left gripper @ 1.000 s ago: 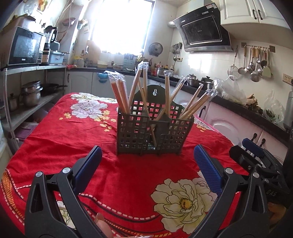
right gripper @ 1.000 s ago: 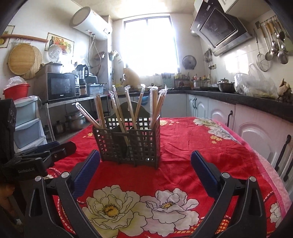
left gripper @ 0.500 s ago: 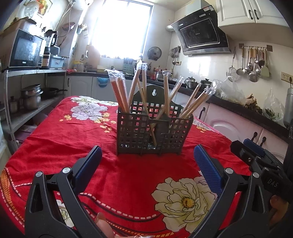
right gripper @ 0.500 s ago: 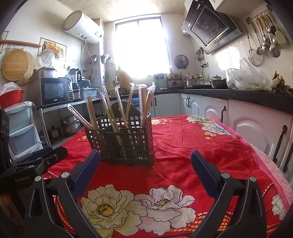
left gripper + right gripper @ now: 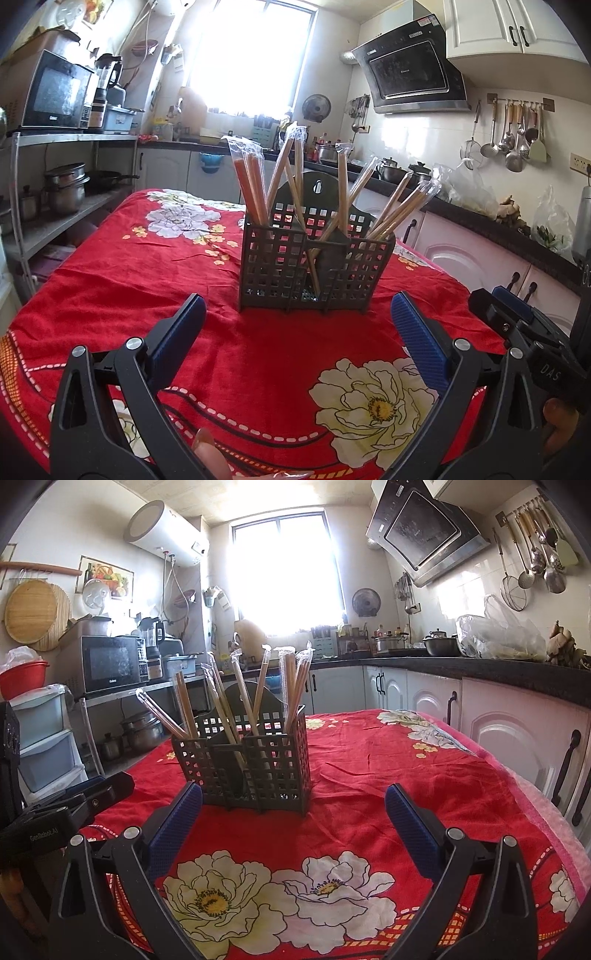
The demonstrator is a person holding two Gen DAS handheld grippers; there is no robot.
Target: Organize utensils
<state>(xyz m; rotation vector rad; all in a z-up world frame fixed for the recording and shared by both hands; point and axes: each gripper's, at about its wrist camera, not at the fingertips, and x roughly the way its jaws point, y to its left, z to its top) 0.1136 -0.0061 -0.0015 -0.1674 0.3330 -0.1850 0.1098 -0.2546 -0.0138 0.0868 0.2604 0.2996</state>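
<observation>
On the left stood a shelf with a microwave (image 5: 55, 94) and, below it, steel pots (image 5: 66, 188). The left gripper (image 5: 297, 314) hovered low over the red flowered cloth (image 5: 155, 280) with its blue pads (image 5: 177, 338) spread wide, holding nothing. Just ahead of it, near the middle of the table, stood the dark grid caddy (image 5: 314, 266), upright on the cloth. Wrapped chopsticks (image 5: 253, 192) stuck out of its compartments at different tilts: an orange-toned bundle at the left end, several pale pairs crossing in the middle, and more leaning out to the right. In the right wrist view the caddy (image 5: 251, 764) sat ahead and a little left of centre, with chopsticks (image 5: 291, 686) fanning up from it. The right gripper (image 5: 293, 799) hung over the cloth too, pads equally wide apart and empty, short of the caddy and not touching it. Each gripper showed at the edge of the other's view, so they sat side by side. Farther right ran a dark counter over white cabinets (image 5: 524, 731), with a range hood (image 5: 413, 81) and hanging ladles (image 5: 513, 133) on the wall.
</observation>
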